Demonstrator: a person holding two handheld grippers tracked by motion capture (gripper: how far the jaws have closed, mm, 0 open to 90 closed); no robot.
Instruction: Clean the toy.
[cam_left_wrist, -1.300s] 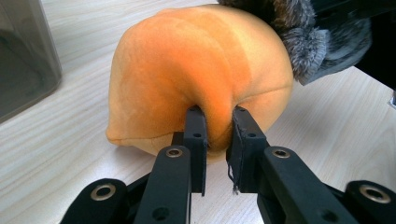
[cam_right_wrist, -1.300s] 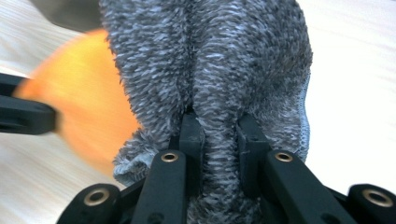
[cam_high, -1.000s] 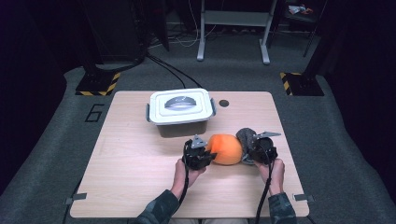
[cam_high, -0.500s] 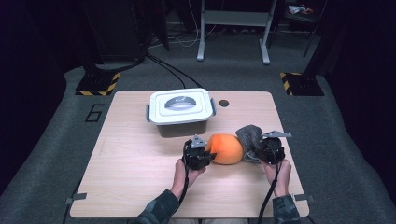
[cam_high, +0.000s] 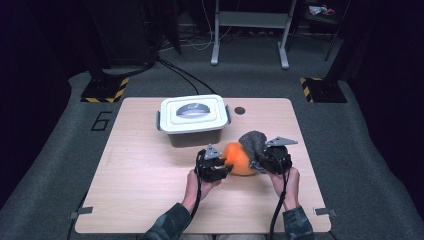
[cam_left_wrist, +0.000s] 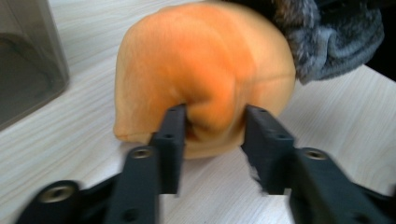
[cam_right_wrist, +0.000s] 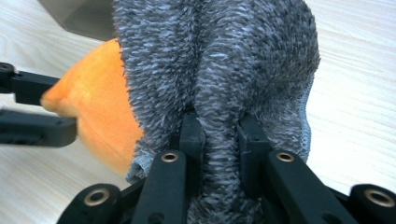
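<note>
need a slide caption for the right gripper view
Right gripper pinching a fold of fuzzy grey knit cloth that drapes over a soft orange plush ball on the pale wooden table.

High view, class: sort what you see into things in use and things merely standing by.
In use:
orange plush piece, pinched by the left gripper
grey fuzzy cloth, pinched by the right gripper

Standing by:
lidded white box
round dark hole in the table
</note>
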